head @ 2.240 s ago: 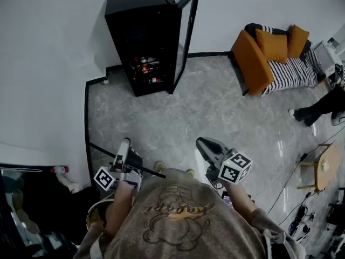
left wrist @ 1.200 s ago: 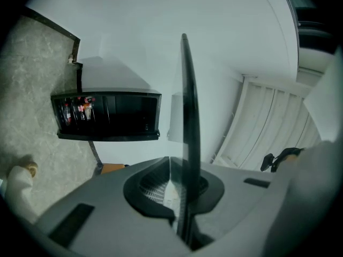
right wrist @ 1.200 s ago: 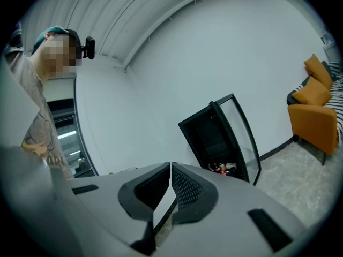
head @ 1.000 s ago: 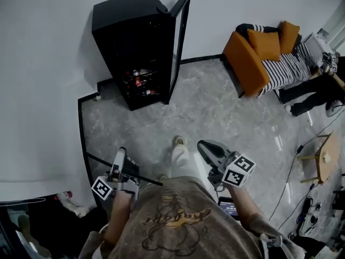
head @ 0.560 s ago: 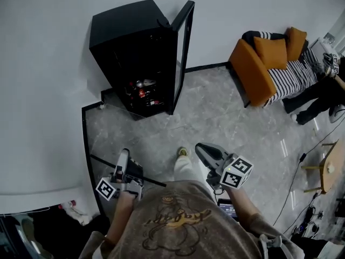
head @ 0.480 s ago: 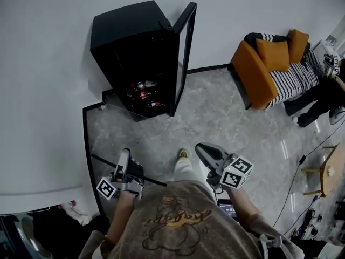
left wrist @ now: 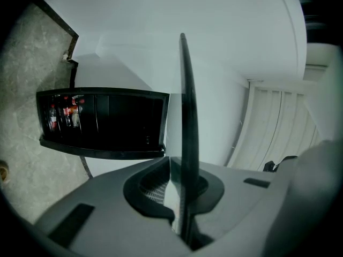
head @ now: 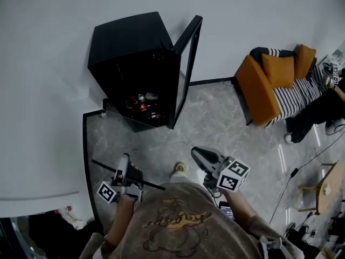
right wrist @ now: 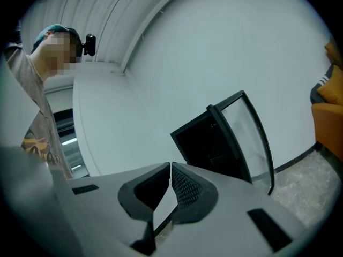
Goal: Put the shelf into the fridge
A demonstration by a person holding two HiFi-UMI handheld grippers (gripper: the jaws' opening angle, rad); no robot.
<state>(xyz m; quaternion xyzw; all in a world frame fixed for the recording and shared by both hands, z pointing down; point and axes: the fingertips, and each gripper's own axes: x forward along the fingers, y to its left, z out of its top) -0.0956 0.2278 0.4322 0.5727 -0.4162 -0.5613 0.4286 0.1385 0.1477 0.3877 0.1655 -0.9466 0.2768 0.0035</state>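
**Head view:** the left claw (head: pixel 125 163), at lower left, grips the shelf (head: pixel 103 164), whose long axis lies crosswise. The open fridge (head: pixel 132 42) is straight above.

**Left gripper view:** the shelf stands edge-on, with the fridge to its left.

**Right gripper view:** the right claw (right wrist: pixel 170 169) is closed and empty.

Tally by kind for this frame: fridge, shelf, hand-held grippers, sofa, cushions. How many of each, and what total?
Fridge: 1
Shelf: 1
Hand-held grippers: 2, the left hand-held gripper and the right hand-held gripper
Sofa: 1
Cushions: 2, the second further right
Total: 7
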